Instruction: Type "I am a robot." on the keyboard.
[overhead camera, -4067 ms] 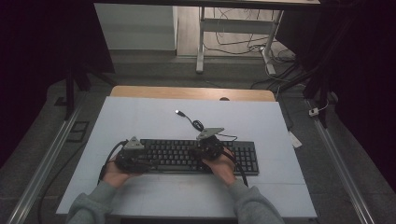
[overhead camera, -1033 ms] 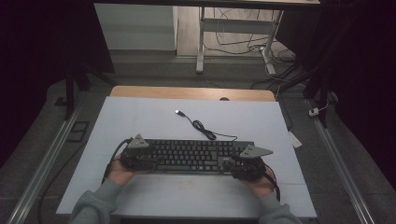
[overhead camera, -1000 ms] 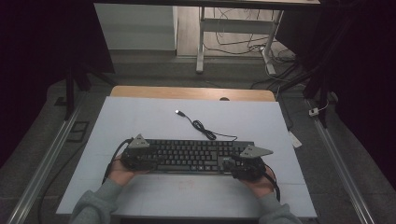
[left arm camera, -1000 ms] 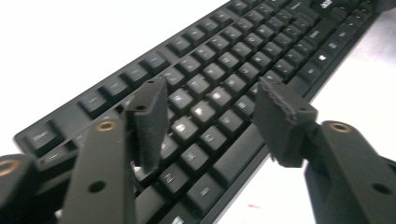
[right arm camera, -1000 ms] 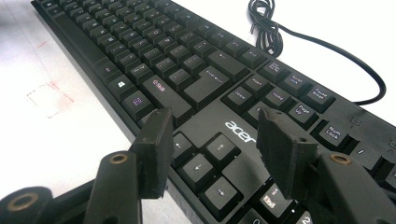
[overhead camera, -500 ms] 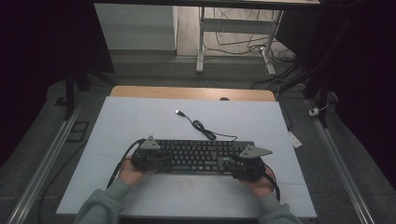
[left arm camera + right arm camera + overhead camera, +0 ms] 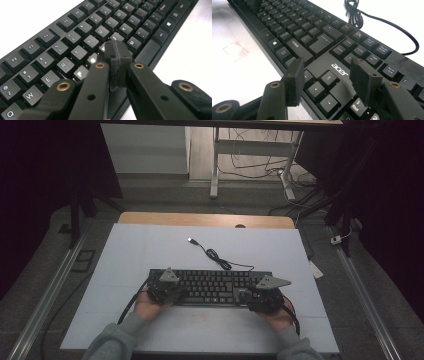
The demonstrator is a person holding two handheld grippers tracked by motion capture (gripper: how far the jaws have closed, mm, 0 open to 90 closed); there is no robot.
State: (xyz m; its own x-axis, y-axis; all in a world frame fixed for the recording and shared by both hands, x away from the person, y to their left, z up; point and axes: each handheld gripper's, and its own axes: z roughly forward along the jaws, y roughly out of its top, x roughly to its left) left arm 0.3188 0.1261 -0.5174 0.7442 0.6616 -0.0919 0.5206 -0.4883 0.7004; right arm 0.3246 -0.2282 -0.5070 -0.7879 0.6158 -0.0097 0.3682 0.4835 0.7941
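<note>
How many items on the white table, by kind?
Keyboard: 1
Keyboard cable with USB plug: 1
Hand-held gripper: 2, the left hand-held gripper and the right hand-held gripper
Total: 4

A black full-size keyboard (image 7: 212, 287) lies flat on the white table top (image 7: 150, 245), long side across, near the person's edge; its keys carry white legends (an "acer" mark sits above the arrow keys); its black cable (image 7: 220, 260) runs off the back edge, seemingly loosely coiled, ending in a plug (image 7: 190, 240) lying unconnected.
</note>
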